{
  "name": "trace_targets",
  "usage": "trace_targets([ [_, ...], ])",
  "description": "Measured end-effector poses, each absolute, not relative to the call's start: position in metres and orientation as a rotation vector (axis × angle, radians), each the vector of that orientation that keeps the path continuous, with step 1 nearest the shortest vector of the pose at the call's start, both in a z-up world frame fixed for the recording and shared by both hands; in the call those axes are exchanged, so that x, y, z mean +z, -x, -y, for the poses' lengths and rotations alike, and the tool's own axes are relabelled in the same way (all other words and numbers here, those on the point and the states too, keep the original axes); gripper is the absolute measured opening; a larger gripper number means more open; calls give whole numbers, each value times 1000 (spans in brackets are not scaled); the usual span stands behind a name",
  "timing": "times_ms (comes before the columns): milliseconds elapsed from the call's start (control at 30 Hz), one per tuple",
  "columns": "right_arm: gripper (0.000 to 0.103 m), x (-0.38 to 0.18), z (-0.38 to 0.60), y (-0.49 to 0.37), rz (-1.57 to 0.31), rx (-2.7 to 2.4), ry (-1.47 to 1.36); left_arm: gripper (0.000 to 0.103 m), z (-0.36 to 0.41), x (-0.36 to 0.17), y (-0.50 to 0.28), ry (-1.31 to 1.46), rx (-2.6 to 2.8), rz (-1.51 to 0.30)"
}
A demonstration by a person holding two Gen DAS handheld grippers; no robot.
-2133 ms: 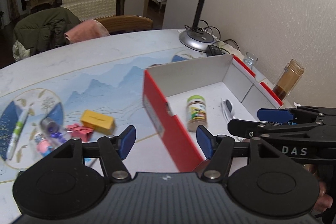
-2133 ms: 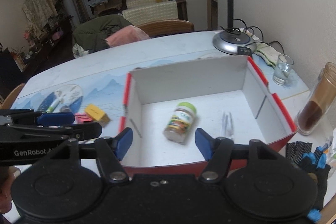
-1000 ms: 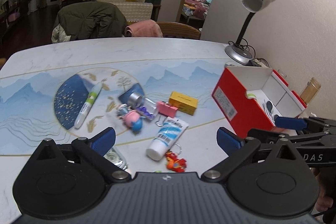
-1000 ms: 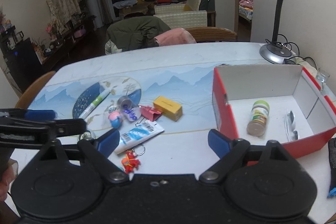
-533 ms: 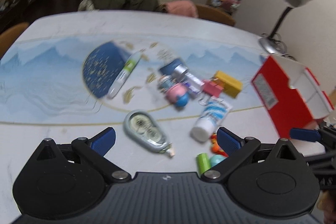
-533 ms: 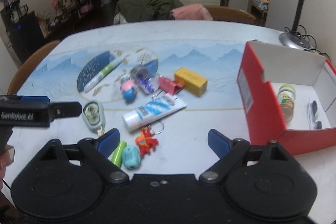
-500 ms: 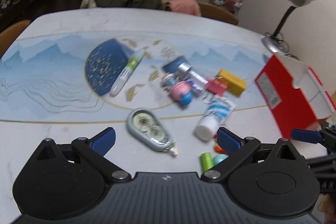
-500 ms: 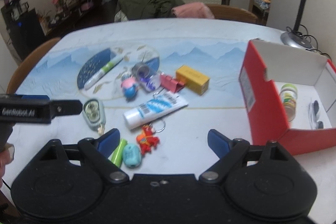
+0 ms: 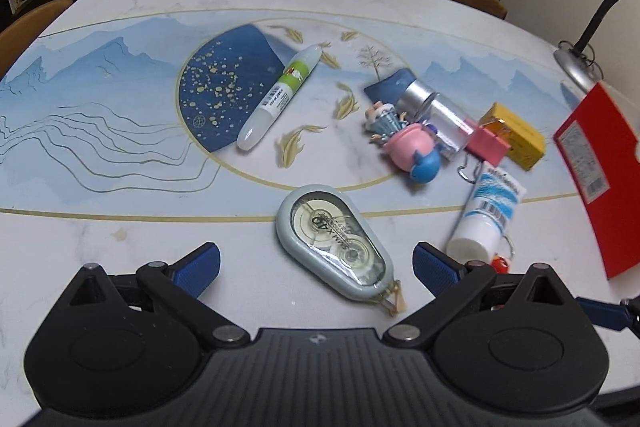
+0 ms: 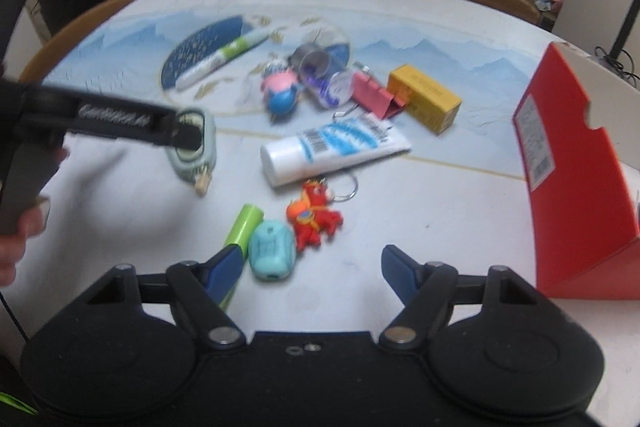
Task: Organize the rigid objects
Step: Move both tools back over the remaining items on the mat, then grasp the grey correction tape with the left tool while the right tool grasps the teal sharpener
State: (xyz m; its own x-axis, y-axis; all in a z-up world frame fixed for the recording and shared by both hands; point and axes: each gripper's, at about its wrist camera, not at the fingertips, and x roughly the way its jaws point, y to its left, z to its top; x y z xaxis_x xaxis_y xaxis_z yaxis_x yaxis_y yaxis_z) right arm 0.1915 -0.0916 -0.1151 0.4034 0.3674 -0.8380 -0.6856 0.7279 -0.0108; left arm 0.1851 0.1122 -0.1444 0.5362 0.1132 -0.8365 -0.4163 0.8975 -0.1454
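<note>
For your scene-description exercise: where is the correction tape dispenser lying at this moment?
In the left wrist view the correction tape dispenser lies flat on the table, between the left gripper's open fingers, left of the white tube.

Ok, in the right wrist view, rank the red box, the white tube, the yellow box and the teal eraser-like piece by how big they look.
1. red box
2. white tube
3. yellow box, though it lies farther from the camera
4. teal piece, though it lies nearest, so its true size is unsure

A marble-look table point(image 9: 120, 219) carries a correction-tape dispenser point(image 9: 336, 239), tube point(image 10: 332, 149), and red box point(image 10: 576, 163).
</note>
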Motion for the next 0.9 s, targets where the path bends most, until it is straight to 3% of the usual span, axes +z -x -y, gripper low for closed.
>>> trace_targets([
  [567,37,-132,66,-187,-956,760,499,100,-107,-161,-201,259,348,-970],
  [833,31,-134,61,-186,-946,770,527,76,-106,-159,-195,191,357,-939],
  [900,31,-135,61,-186,-947,771,526,60,-107,-158,-194,185,360,-930],
])
